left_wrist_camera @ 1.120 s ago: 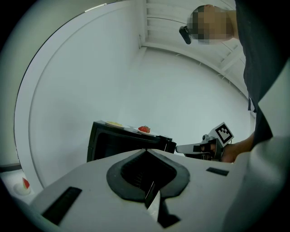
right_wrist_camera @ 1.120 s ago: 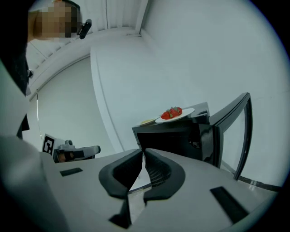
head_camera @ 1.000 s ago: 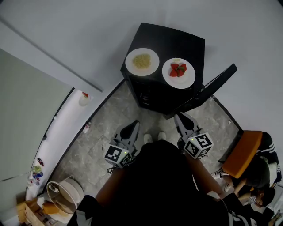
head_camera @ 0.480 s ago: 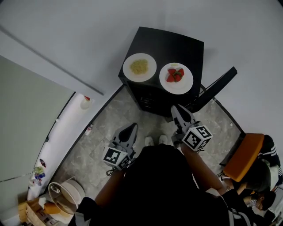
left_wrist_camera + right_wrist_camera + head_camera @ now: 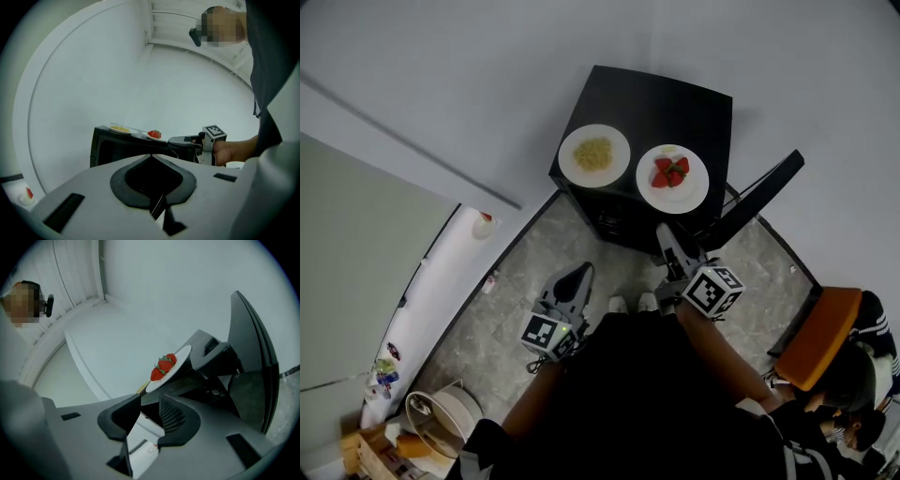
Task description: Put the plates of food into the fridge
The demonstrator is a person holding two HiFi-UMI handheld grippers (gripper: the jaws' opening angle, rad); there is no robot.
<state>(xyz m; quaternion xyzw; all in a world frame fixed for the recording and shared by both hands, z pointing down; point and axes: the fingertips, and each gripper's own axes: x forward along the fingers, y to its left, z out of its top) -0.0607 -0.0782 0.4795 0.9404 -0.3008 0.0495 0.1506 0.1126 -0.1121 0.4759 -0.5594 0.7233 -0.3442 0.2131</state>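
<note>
The right tool [image 5: 149, 399] has its jaws partly apart. They have just been opening, with nothing between them, only floor showing through the gap. It points roughly level towards the fridge, at centre right of the head view. That fits a tool being readied to take a plate by its rim, though it is not touching one yet.

The left tool [image 5: 151, 157] has its jaws closed together and holds nothing. It hangs lower left of centre over the stone floor [image 5: 516, 300], apparently idle while the other does the work.

Just beyond the right tool, the fridge door [image 5: 764, 197] stands swung open toward the right of the frame, which leaves the inside free to receive the food.

On the flat top of the black fridge [image 5: 666, 103], near the upper centre, two white plates sit side by side. The plate of strawberries [image 5: 686, 195] is the nearer to the right tool and looks the likelier first pick. The plate of yellow food [image 5: 570, 157] lies to its left. Neither is inside the fridge yet.
</note>
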